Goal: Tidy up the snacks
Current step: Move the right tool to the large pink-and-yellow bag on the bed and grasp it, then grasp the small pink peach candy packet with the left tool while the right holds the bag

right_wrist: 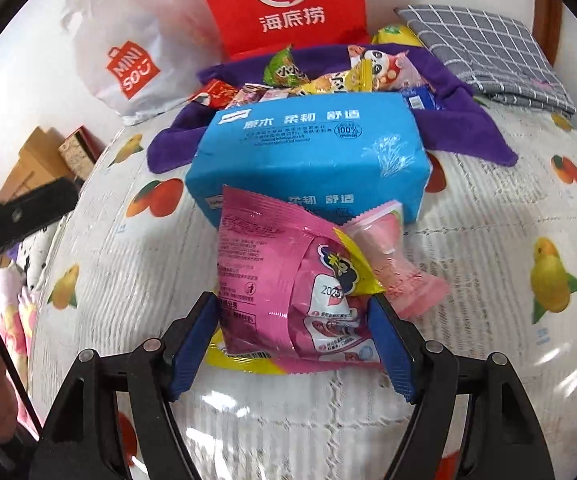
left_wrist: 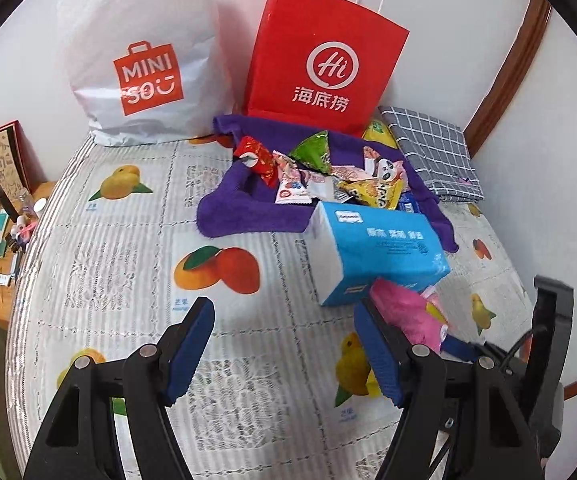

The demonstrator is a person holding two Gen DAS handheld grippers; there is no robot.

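A pile of snack packets (left_wrist: 320, 172) lies on a purple towel (left_wrist: 244, 216) at the back of the table; it also shows in the right wrist view (right_wrist: 320, 76). A blue tissue pack (left_wrist: 376, 248) lies in front of the towel. My right gripper (right_wrist: 294, 332) is shut on a pink snack packet (right_wrist: 276, 280), just before the tissue pack (right_wrist: 308, 152). A smaller pale pink packet (right_wrist: 400, 264) lies beside it. My left gripper (left_wrist: 284, 340) is open and empty above the fruit-print tablecloth (left_wrist: 108, 280), left of the pink packet (left_wrist: 404, 312).
A white MINISO bag (left_wrist: 144, 60) and a red paper bag (left_wrist: 320, 60) stand against the back wall. A folded grey checked cloth (left_wrist: 432, 152) lies at the back right. A cluttered wooden shelf (left_wrist: 4, 232) stands left of the table.
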